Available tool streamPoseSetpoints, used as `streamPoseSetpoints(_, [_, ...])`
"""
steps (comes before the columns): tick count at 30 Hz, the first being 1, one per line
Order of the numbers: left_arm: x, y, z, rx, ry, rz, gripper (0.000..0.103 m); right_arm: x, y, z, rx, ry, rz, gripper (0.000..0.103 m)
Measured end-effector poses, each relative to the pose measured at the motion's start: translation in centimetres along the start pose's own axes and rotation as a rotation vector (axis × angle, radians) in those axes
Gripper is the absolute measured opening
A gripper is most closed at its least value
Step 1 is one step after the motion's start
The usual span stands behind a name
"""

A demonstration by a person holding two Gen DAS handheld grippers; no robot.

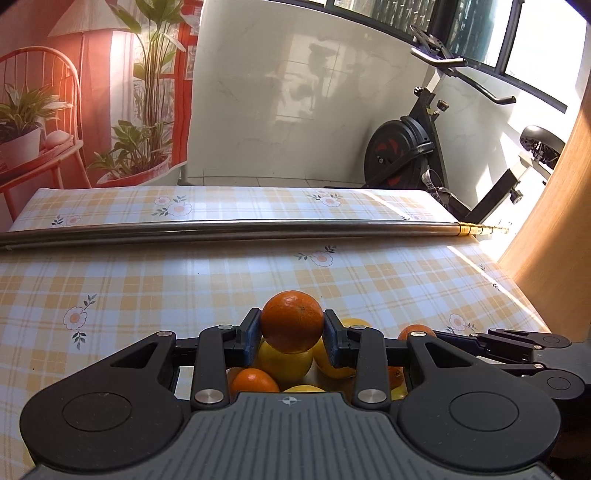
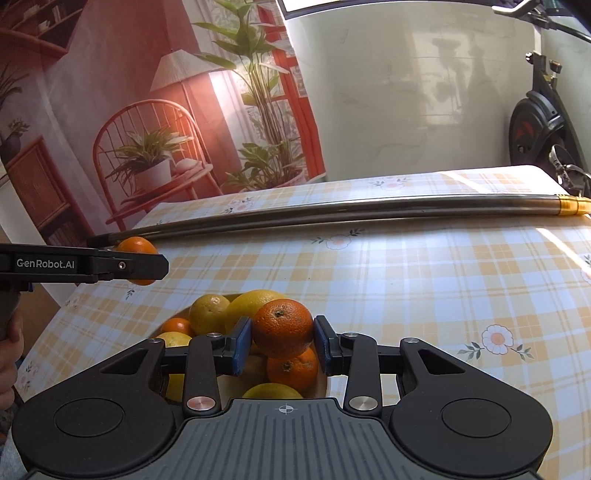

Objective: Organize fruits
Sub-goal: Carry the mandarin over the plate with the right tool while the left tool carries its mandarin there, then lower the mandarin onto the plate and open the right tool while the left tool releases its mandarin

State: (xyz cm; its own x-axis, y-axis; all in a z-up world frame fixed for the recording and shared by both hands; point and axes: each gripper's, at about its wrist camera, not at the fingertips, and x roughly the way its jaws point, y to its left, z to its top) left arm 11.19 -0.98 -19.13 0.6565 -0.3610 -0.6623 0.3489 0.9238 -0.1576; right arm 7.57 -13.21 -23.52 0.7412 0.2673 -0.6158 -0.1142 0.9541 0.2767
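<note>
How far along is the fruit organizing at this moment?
Early, by the look of it. No sorted group shows on the checked tablecloth. In hand: the left hand-held gripper clamps one orange, and the right hand-held gripper clamps another orange, both above the pile. Left: lemons and more oranges sit mixed together beneath them.

Sunlit room, white tiled wall.
Exercise bike (image 1: pixel 424 147) under windows (image 1: pixel 480 29); printed plant-and-chair backdrop (image 2: pixel 155 110) left; checked floral surface (image 1: pixel 184 273) carries metal pole (image 1: pixel 229 230).
</note>
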Motion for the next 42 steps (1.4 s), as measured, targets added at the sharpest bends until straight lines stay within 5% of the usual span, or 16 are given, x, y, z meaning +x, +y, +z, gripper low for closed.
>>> streamPoseSetpoints(17, [-2.2, -1.4, -4.9, 0.013, 0.066, -0.074, 0.037, -2.9, 3.7, -2.6, -0.073, 0.051, 0.042, 0.033])
streamPoseSetpoints(42, [-0.6, -2.5, -8.5, 0.015, 0.181, -0.101, 0.037, -3.4, 3.5, -5.3, -0.100, 0.136, 0.014, 0.033])
